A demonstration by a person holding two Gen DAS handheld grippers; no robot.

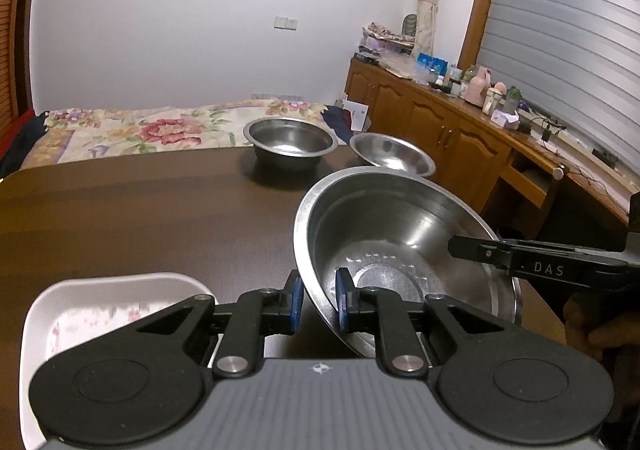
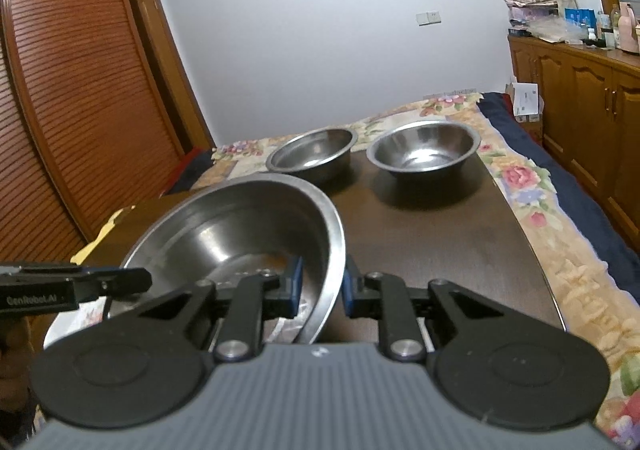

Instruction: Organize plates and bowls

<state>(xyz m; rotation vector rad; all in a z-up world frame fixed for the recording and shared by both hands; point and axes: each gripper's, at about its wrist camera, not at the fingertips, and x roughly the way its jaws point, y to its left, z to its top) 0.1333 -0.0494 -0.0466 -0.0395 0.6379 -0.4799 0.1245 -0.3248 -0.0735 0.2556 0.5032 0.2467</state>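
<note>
A large steel bowl [image 1: 400, 234] is held tilted above the dark table [image 1: 140, 217]. My left gripper [image 1: 319, 304] is shut on its near-left rim. My right gripper [image 2: 323, 284] is shut on the opposite rim of the same bowl [image 2: 240, 226]; its fingers [image 1: 488, 252] show at the right of the left wrist view. Two smaller steel bowls stand upright at the table's far end, one on the left [image 1: 289, 141] [image 2: 312, 151] and one on the right [image 1: 392, 153] [image 2: 424, 147]. A white square plate [image 1: 104, 302] lies on the table at the near left.
A bed with a floral cover [image 2: 532, 185] runs beside and beyond the table. Wooden cabinets with clutter on top [image 1: 460, 121] line the right wall. A louvred wooden wardrobe [image 2: 72, 109] stands at the left.
</note>
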